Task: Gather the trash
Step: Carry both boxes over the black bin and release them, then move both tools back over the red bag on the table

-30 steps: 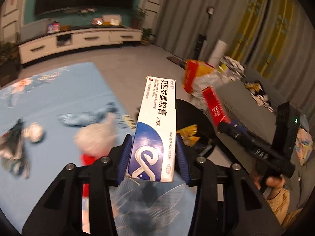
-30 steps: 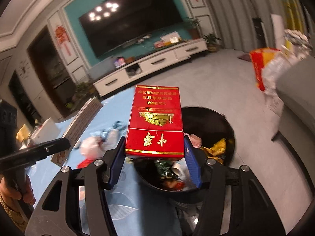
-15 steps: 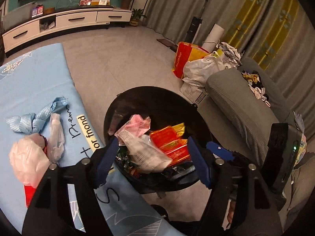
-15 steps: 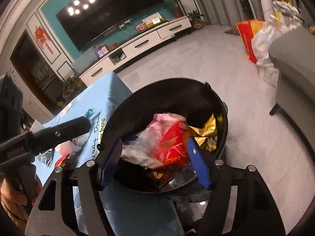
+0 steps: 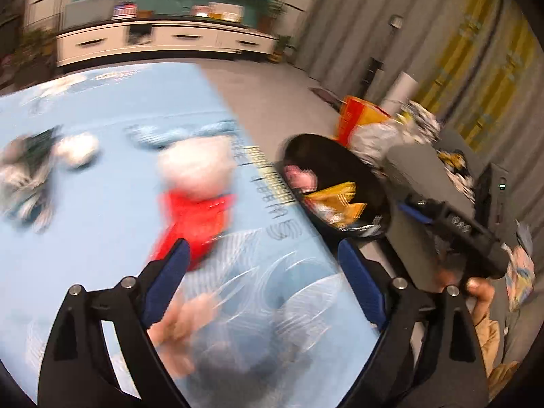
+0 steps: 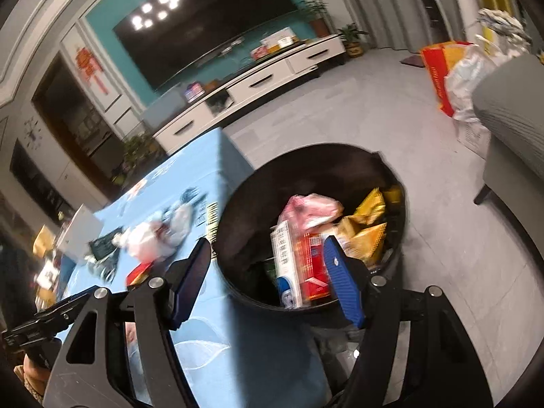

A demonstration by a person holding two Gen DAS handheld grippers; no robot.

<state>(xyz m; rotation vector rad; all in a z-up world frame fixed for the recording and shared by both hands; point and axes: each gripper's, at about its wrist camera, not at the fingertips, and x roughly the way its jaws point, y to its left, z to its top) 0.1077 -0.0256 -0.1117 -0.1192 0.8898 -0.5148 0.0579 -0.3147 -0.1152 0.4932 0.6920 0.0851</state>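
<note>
Living room, blue table cover (image 5: pixel 102 238), black bin (image 6: pixel 238 210) at its right edge.
Bin held boxes; left gripper (image 5: pixel 261 282) opening, right gripper (image 6: pixel 268 272) wide, both empty; red-white wrapper (image 5: pixel 193 197) remained.

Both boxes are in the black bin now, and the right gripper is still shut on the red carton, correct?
Not quite. The right wrist view shows the right gripper open with nothing between its fingers. The red carton stands inside the black bin beside the white-and-blue box. So both boxes are in the bin, as you said.
</note>
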